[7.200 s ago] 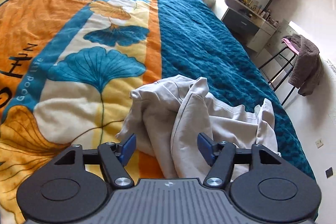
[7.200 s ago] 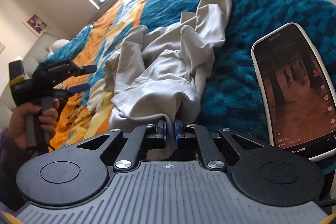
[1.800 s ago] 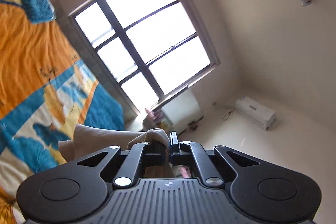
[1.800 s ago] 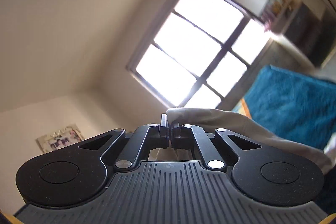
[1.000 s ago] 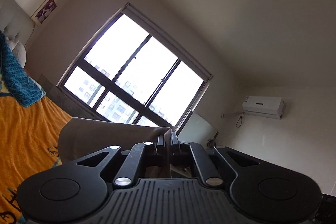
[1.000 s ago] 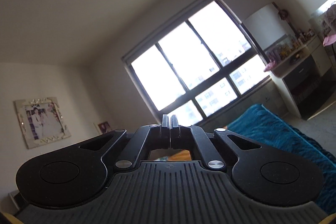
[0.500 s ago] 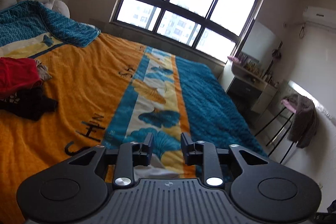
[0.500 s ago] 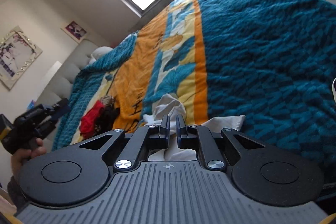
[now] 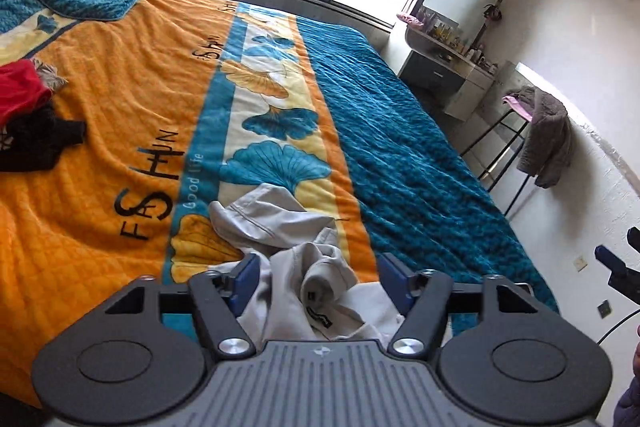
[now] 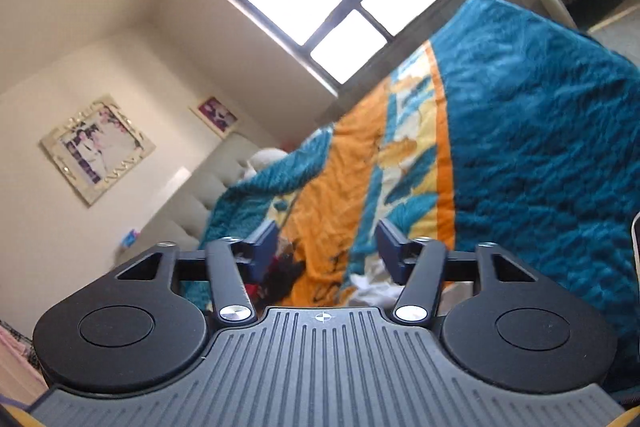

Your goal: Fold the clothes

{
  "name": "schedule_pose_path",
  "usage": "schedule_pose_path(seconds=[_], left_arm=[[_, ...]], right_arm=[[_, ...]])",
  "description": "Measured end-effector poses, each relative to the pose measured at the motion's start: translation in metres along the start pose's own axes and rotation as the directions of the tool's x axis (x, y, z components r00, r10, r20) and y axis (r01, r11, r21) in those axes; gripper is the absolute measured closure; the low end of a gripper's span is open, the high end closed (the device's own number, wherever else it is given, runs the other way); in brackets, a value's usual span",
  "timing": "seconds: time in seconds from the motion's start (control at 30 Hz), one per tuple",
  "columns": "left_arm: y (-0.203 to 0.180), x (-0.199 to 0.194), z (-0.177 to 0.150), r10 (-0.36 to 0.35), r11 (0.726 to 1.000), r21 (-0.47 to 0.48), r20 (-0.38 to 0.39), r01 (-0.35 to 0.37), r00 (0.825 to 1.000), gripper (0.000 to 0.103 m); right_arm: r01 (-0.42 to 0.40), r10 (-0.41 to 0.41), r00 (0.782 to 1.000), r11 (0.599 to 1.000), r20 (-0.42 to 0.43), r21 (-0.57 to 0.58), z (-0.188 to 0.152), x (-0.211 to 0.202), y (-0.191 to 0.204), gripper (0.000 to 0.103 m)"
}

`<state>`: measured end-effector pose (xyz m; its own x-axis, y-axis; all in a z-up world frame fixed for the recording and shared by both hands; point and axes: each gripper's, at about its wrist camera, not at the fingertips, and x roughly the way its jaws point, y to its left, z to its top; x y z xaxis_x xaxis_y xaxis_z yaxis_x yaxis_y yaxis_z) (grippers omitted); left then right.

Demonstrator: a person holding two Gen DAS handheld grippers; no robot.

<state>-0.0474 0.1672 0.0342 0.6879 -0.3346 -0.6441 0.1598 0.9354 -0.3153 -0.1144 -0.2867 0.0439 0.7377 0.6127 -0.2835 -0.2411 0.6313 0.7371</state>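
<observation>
we are opening both the left gripper (image 9: pixel 320 273) and right gripper (image 10: pixel 327 247), gripping nothing; the crumpled beige garment (image 9: pixel 288 247) just ahead risks bunching when regrasped

Crumpled garment (image 9: pixel 296 247) on bed (image 9: pixel 400 131), clothes pile (image 9: pixel 24 123) far left.

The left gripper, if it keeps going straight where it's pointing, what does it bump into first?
Most likely the crumpled beige garment on the bedspread. The left gripper is opening, its fingers either side of the cloth without pinching it, though depth is hard to judge.
</observation>
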Motion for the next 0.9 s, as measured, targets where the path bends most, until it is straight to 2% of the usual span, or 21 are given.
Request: schedule_pose_path(seconds=[0.03,0.1,0.17,0.23,0.27,0.33,0.4,0.43,0.47,0.5,0.53,0.57,0.6,0.67,0.73,0.77,0.8,0.83,0.87,0.9], left_arm=[[-0.004,0.012,-0.002,0.01,1.0,0.004,-0.022,-0.01,1.0,0.032],[-0.015,0.039,-0.006,0.017,1.0,0.021,-0.077,-0.015,0.997,0.031],[-0.033,0.069,-0.009,0.039,0.994,0.103,-0.113,-0.027,0.993,0.027],[-0.053,0.099,-0.011,0.096,0.974,0.214,-0.119,-0.069,0.988,0.018],[-0.064,0.115,-0.012,0.136,0.955,0.281,-0.124,-0.097,0.983,0.018],[-0.082,0.15,-0.017,0.224,0.895,0.422,-0.144,-0.145,0.964,0.017],[-0.093,0.183,-0.024,0.316,0.815,0.549,-0.152,-0.186,0.936,0.019],[-0.095,0.194,-0.027,0.343,0.787,0.587,-0.158,-0.191,0.926,0.031],[-0.092,0.203,-0.027,0.359,0.778,0.599,-0.18,-0.187,0.916,0.044],[-0.088,0.213,-0.027,0.375,0.774,0.606,-0.206,-0.183,0.904,0.079],[-0.081,0.216,-0.021,0.375,0.801,0.568,-0.227,-0.191,0.899,0.091],[-0.07,0.216,-0.011,0.348,0.846,0.498,-0.242,-0.192,0.906,0.091],[-0.056,0.212,0.006,0.313,0.893,0.403,-0.239,-0.199,0.919,0.093],[-0.028,0.204,0.045,0.245,0.96,0.193,-0.213,-0.205,0.946,0.093],[-0.005,0.185,0.093,0.225,0.974,0.009,-0.116,-0.226,0.967,0.095],[0.002,0.164,0.123,0.211,0.974,-0.071,-0.031,-0.213,0.977,0.095],[0.008,0.14,0.154,0.2,0.97,-0.151,0.063,-0.189,0.978,0.096],[0.009,0.112,0.18,0.172,0.97,-0.199,0.165,-0.138,0.971,0.096],[0.006,0.084,0.2,0.148,0.971,-0.22,0.266,-0.089,0.953,0.096],[-0.003,0.048,0.217,0.128,0.977,-0.211,0.399,-0.045,0.908,0.096]], right_arm=[[0.036,-0.034,0.998,0.999,-0.054,0.034,-0.004,0.013,-0.007,0.02],[0.128,-0.106,0.974,0.987,-0.2,0.1,-0.024,0.05,-0.032,0.02],[0.23,-0.167,0.926,0.961,-0.338,0.156,-0.049,0.087,-0.059,0.026],[0.277,-0.2,0.894,0.95,-0.4,0.143,-0.067,0.114,-0.077,0.028],[0.288,-0.211,0.884,0.948,-0.417,0.132,-0.073,0.123,-0.081,0.028],[0.309,-0.23,0.862,0.945,-0.451,0.11,-0.083,0.142,-0.089,0.03],[0.281,-0.225,0.849,0.959,-0.477,0.048,-0.089,0.156,-0.085,0.033],[0.288,-0.249,0.838,0.958,-0.486,0.006,-0.091,0.162,-0.08,0.044],[0.292,-0.272,0.827,0.956,-0.493,-0.037,-0.092,0.167,-0.076,0.059],[0.281,-0.278,0.823,0.957,-0.495,-0.07,-0.092,0.171,-0.071,0.071],[0.271,-0.287,0.824,0.957,-0.489,-0.105,-0.091,0.175,-0.067,0.09],[0.269,-0.293,0.826,0.956,-0.481,-0.12,-0.087,0.179,-0.065,0.094],[0.272,-0.281,0.836,0.958,-0.472,-0.088,-0.078,0.183,-0.067,0.095],[0.277,-0.256,0.855,0.961,-0.45,-0.021,-0.059,0.192,-0.072,0.098],[0.283,-0.245,0.897,0.958,-0.368,0.051,-0.018,0.207,-0.073,0.1],[0.28,-0.25,0.924,0.958,-0.289,0.067,0.014,0.215,-0.066,0.1],[0.265,-0.245,0.946,0.961,-0.214,0.074,0.043,0.217,-0.055,0.1],[0.23,-0.223,0.969,0.971,-0.105,0.068,0.08,0.21,-0.035,0.101],[0.195,-0.196,0.981,0.979,0.006,0.057,0.115,0.202,-0.014,0.101],[0.158,-0.16,0.98,0.987,0.117,0.024,0.144,0.187,0.01,0.101]])
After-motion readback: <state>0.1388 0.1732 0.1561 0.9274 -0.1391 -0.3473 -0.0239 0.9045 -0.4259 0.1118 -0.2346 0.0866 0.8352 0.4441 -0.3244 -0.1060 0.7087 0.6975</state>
